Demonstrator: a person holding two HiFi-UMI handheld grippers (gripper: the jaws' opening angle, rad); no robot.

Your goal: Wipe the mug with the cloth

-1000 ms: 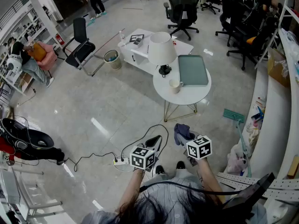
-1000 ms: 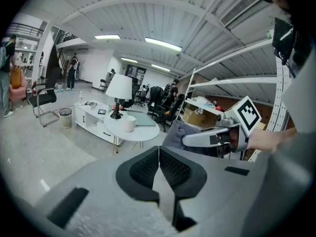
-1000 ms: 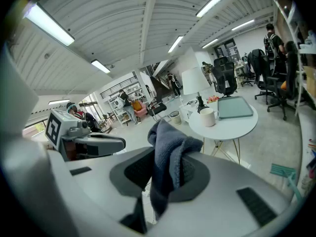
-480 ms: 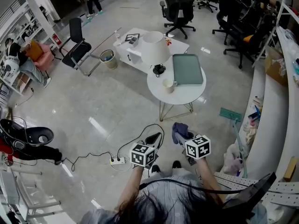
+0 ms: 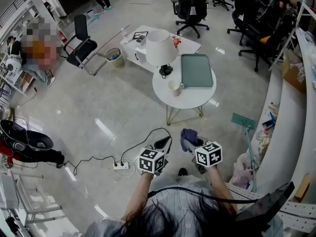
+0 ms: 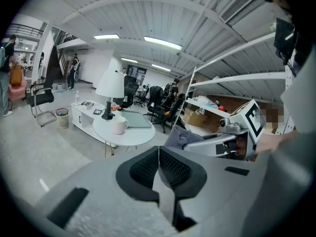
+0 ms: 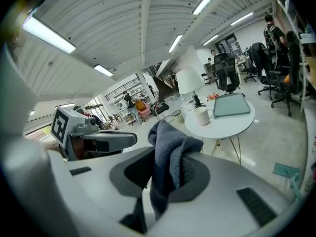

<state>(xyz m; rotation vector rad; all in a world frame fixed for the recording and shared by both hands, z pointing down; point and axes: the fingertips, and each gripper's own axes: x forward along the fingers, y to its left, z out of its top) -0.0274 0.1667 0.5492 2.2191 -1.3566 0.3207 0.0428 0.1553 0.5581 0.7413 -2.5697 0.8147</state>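
A white mug (image 5: 174,87) stands on a round white table (image 5: 190,97), well ahead of both grippers; the same mug (image 6: 119,125) (image 7: 202,115) shows small in each gripper view. A blue-grey cloth (image 7: 170,157) is pinched between the jaws of my right gripper (image 5: 189,140), its folds bunched up above the jaw tips; from above, the cloth (image 5: 188,138) hangs over the floor. My left gripper (image 5: 162,145) is shut with nothing between its jaws, beside the right one (image 6: 222,139).
On the round table stand a white lamp (image 5: 160,48) and a grey-green tray (image 5: 196,70). A low white table (image 5: 140,46) and a bin (image 5: 113,57) sit behind it. A power strip with cable (image 5: 120,165) lies on the floor at my left. Office chairs (image 5: 190,4) stand further back.
The round table with the mug has drifted slightly up and left in the head view. Both grippers keep their places, the cloth still held in the right one.
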